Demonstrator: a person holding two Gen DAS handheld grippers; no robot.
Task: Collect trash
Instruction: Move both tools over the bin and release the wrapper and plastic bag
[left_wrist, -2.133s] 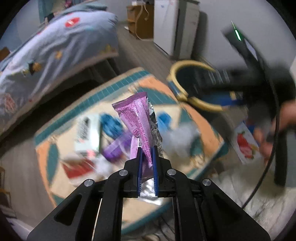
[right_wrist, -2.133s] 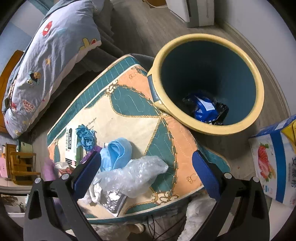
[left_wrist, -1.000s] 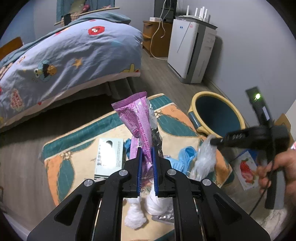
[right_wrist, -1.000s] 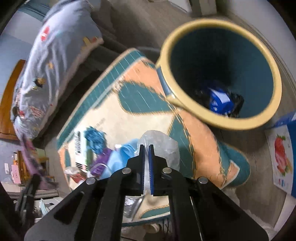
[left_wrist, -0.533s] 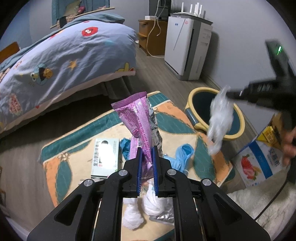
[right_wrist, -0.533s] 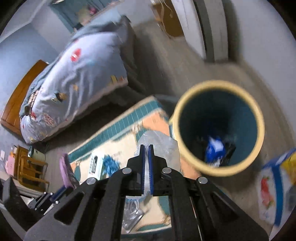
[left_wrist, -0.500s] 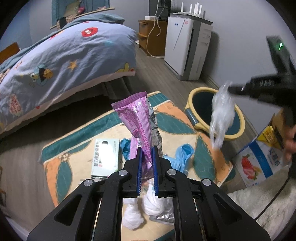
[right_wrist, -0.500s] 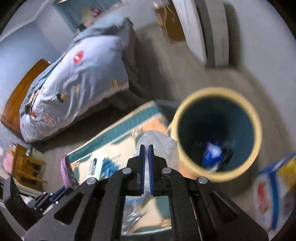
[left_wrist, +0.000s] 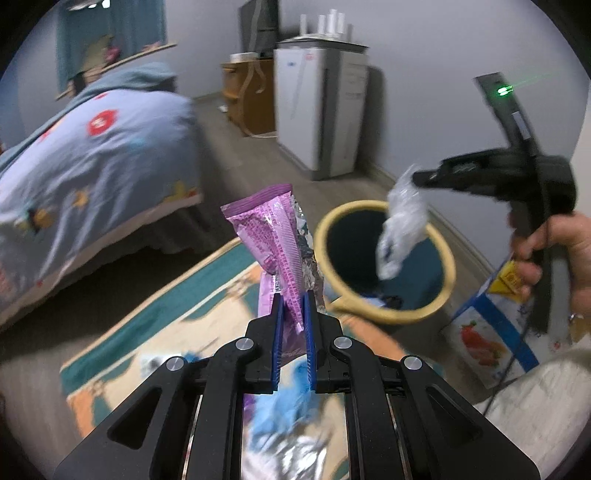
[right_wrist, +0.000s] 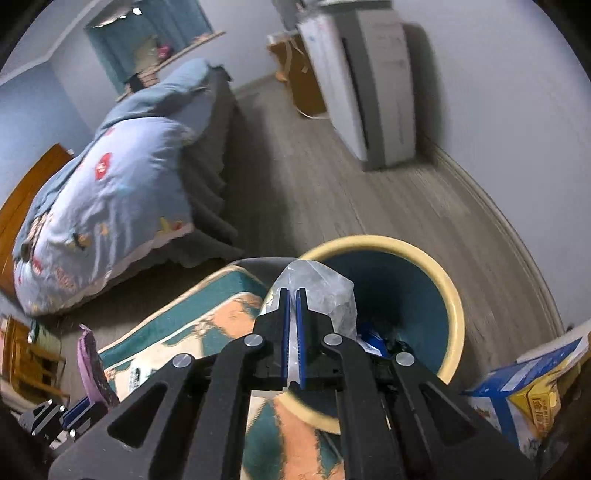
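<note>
One bin, two hand-held grippers, one bed

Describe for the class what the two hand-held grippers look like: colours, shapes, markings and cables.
Both the left gripper and right gripper are matt black plastic, with angular linkages, silver round rivets and flat blue pads lining the fingers. The right one has a pistol-style handle, a thin black cable and a green light on top.

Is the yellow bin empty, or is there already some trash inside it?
Not empty: the bin already holds a blue and black wrapper at its bottom.
</note>
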